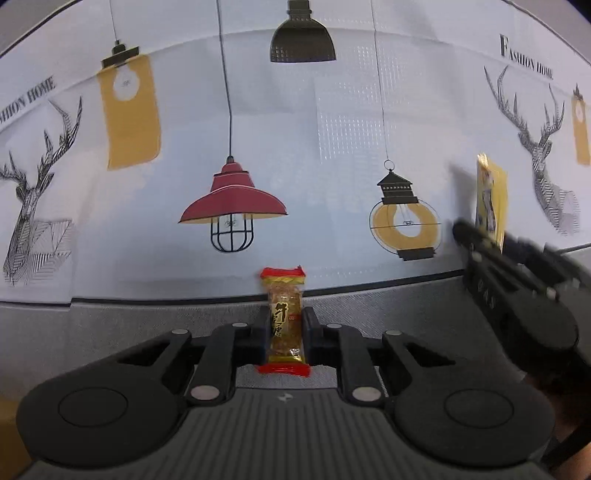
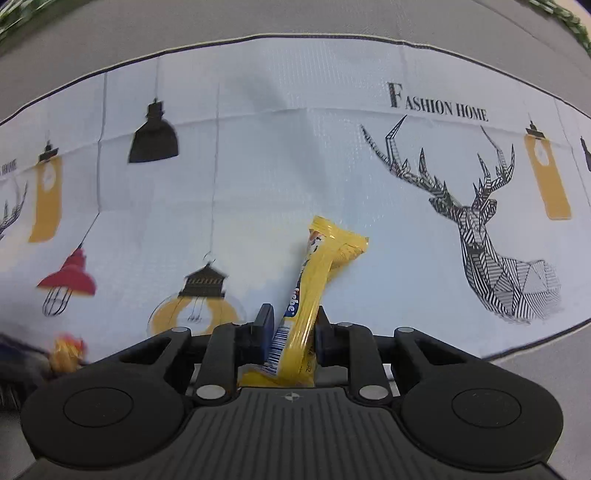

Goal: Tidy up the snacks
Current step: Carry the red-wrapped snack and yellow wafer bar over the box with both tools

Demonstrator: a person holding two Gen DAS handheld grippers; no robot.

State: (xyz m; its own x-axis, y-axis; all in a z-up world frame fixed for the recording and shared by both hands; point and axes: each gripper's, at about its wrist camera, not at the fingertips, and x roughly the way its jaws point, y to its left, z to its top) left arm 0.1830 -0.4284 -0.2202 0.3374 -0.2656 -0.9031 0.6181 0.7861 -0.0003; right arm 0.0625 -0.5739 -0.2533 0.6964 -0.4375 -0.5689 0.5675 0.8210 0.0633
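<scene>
We see a white printed tablecloth (image 1: 332, 147) filling most of both frames, with lamps, deer heads and "Fashion Home" lettering, lying on a grey fabric surface (image 2: 295, 22) along the upper edge.

left gripper (image 1: 285, 325) clamped, right gripper (image 2: 291, 332) clamped

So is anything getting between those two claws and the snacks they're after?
No. The left gripper is already shut on the red-ended candy, and the right gripper is shut on the yellow snack packet. Nothing else lies on the printed cloth nearby.
</scene>
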